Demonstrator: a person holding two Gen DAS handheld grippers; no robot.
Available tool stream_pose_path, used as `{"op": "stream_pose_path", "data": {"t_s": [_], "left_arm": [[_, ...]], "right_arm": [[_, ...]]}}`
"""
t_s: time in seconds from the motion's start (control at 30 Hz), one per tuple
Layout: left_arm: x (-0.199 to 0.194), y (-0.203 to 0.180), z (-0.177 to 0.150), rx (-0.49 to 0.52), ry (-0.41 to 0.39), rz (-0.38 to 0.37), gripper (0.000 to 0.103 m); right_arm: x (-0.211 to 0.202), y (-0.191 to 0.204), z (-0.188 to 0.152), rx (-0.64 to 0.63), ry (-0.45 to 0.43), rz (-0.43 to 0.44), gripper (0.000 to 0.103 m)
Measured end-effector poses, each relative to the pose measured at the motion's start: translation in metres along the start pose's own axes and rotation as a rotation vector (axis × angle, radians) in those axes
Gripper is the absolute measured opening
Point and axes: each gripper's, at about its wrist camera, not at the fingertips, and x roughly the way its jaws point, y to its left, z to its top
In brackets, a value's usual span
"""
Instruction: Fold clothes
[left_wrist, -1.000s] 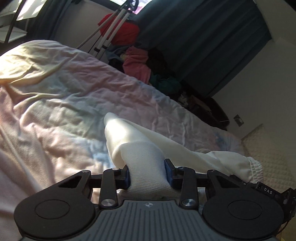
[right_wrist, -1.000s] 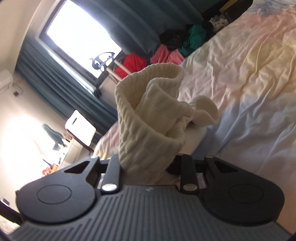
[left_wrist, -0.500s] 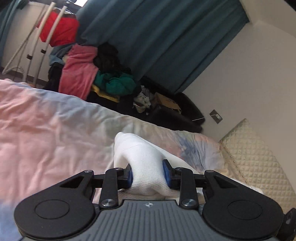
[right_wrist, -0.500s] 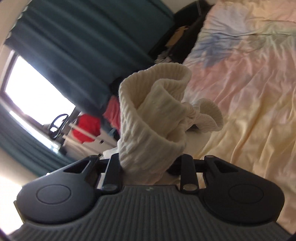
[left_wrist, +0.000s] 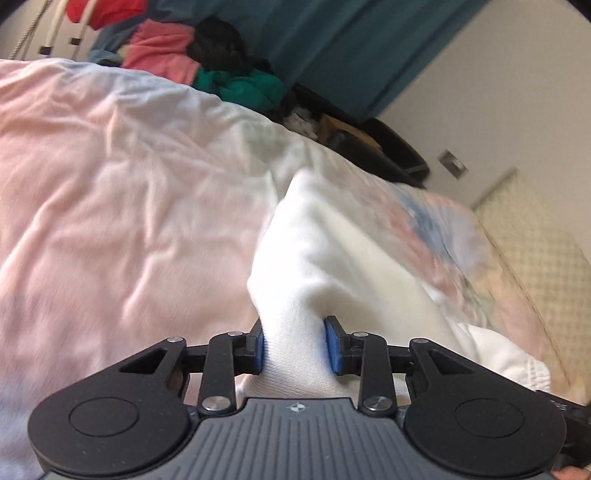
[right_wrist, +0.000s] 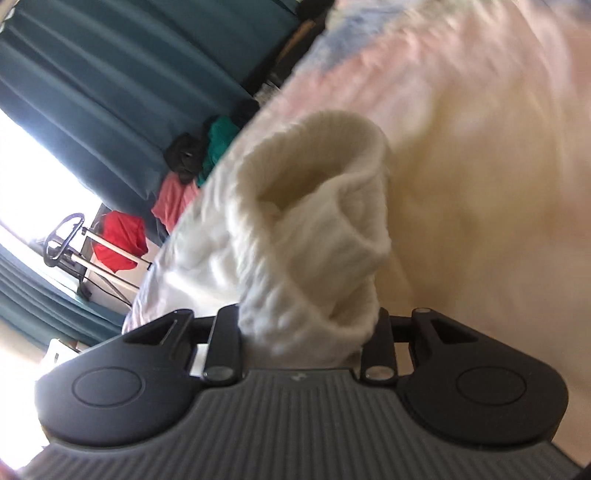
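Note:
A cream-white garment (left_wrist: 332, 258) lies partly on the bed. My left gripper (left_wrist: 294, 347) is shut on a smooth fold of it, and the cloth trails forward and right to an elastic cuff (left_wrist: 517, 362). My right gripper (right_wrist: 308, 325) is shut on a bunched ribbed-knit cuff (right_wrist: 314, 236) of the same cream garment, which stands up in front of the fingers and hides them. Both views are motion blurred.
The bed's pastel pink, blue and yellow cover (left_wrist: 110, 192) fills the ground. A pile of red, pink, green and black clothes (left_wrist: 221, 70) sits beyond the bed by the teal curtains (right_wrist: 110, 92). A drying rack (right_wrist: 85, 254) stands by the window. A quilted headboard (left_wrist: 535, 229) is at right.
Both grippers keep their hold on the garment while swinging; the left view dropped closer to the bed cover, and the right view turned so the bed fills its right side.

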Motion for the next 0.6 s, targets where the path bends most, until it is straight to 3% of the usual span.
{"op": "stream_pose_path", "data": {"t_s": [0.1,0.2,0.27,0.47,0.6], "left_arm": [[-0.010,-0.011,-0.002,0.060,0.004,0.038,0.038],[-0.031,-0.038,0.003,0.154,0.003,0.114,0.041],[-0.051,-0.056,0.008,0.208,-0.005,0.145,0.046],[-0.124,-0.105,0.018,0.294,-0.049,0.145,0.060],[-0.182,-0.147,0.012,0.370,-0.099,0.155,0.078]], "right_arm": [[-0.001,-0.012,-0.013,0.040,-0.004,-0.026,0.047],[-0.015,-0.003,-0.014,0.095,0.006,-0.088,0.051],[-0.034,0.013,-0.011,0.049,-0.006,-0.117,0.051],[-0.094,0.062,-0.004,-0.092,-0.039,-0.203,0.051],[-0.141,0.096,-0.008,-0.205,-0.090,-0.199,0.052]]}}
